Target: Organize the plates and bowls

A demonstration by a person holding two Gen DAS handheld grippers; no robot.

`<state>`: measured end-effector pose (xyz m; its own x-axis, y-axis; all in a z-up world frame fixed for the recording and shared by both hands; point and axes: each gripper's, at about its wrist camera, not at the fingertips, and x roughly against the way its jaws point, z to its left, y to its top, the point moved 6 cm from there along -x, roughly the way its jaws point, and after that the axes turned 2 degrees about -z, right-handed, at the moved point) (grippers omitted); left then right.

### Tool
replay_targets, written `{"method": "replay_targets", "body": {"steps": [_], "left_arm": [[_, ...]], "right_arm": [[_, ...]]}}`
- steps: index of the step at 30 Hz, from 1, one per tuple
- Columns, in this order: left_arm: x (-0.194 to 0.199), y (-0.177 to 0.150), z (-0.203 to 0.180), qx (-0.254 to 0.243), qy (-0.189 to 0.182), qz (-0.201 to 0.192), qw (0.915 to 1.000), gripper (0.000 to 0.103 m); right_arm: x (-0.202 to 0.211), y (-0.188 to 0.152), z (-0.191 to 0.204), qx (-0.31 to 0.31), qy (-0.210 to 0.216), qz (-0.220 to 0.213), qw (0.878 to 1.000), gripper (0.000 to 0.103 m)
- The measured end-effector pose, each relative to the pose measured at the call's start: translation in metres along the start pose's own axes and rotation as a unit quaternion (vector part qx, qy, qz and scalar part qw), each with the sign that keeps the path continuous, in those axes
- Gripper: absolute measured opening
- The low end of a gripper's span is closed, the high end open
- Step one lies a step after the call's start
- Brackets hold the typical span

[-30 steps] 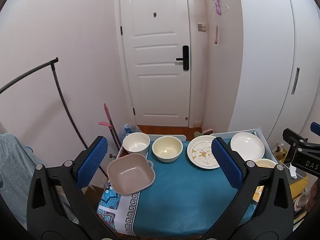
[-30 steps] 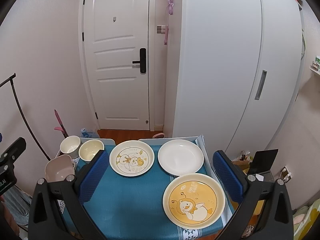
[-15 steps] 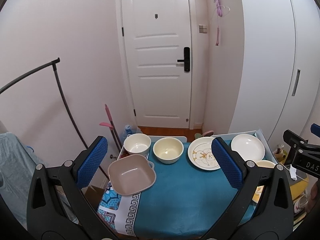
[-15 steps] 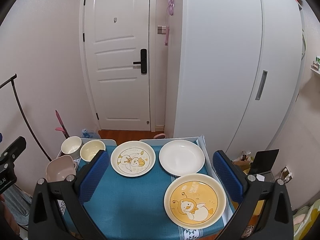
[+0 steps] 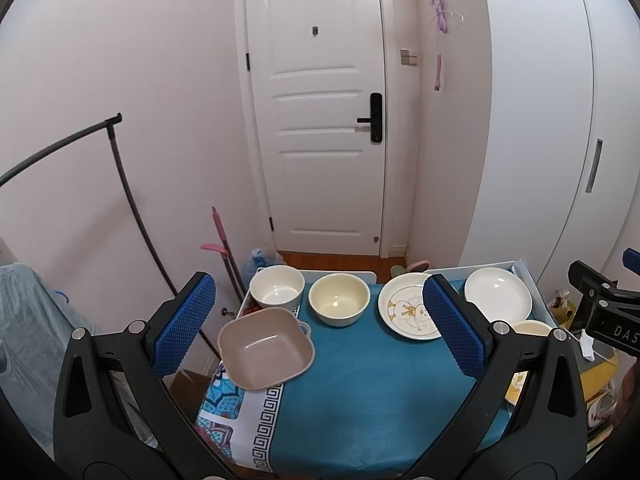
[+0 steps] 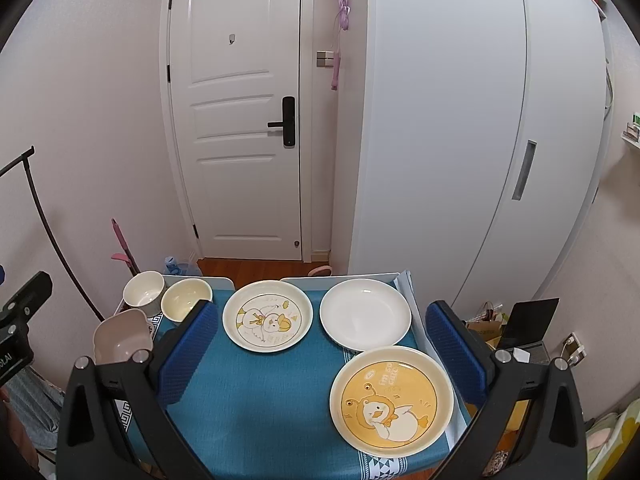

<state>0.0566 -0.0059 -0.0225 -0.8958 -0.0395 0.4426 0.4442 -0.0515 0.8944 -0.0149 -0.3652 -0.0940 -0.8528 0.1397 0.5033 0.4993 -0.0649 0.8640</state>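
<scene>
Both grippers hang over the near edge of the surface [image 6: 260, 408], which is covered by a teal cloth. The left gripper [image 5: 316, 330] has its blue-padded jaws spread wide with nothing between them, and the right gripper [image 6: 320, 354] is spread just as wide and equally empty.

Nearest on the right side, close to the near right corner, lies the yellow duck plate [image 6: 391, 397], flat on the cloth. Toward the left edge sits the square pink bowl [image 5: 265, 347], upright and overhanging the patterned border of the cloth, with a small handle on its right side.

Farther back, a row runs along the far edge. At the far left corner stands the white bowl [image 5: 277, 287], just behind the pink bowl; whether the two touch cannot be told. Just beside it to the right is the cream bowl [image 5: 339, 298]. Next comes the white duck plate [image 6: 267, 316], then the plain white plate [image 6: 365, 313] at the far right corner, its near rim just beside the yellow duck plate.

Beyond the surface stand a white door [image 6: 240, 120] and a tall white wardrobe [image 6: 460, 140].
</scene>
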Motion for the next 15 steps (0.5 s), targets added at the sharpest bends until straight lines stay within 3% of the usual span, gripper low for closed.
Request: {"method": "replay_targets", "body": {"steps": [15], "left_arm": [[0.0029,0.0008,-0.0011,-0.005,-0.003,-0.005,1.0000,0.103]], "right_arm": [[-0.0003,0.0006,-0.0003,-0.002,0.003,0.000,1.000,0.103]]}}
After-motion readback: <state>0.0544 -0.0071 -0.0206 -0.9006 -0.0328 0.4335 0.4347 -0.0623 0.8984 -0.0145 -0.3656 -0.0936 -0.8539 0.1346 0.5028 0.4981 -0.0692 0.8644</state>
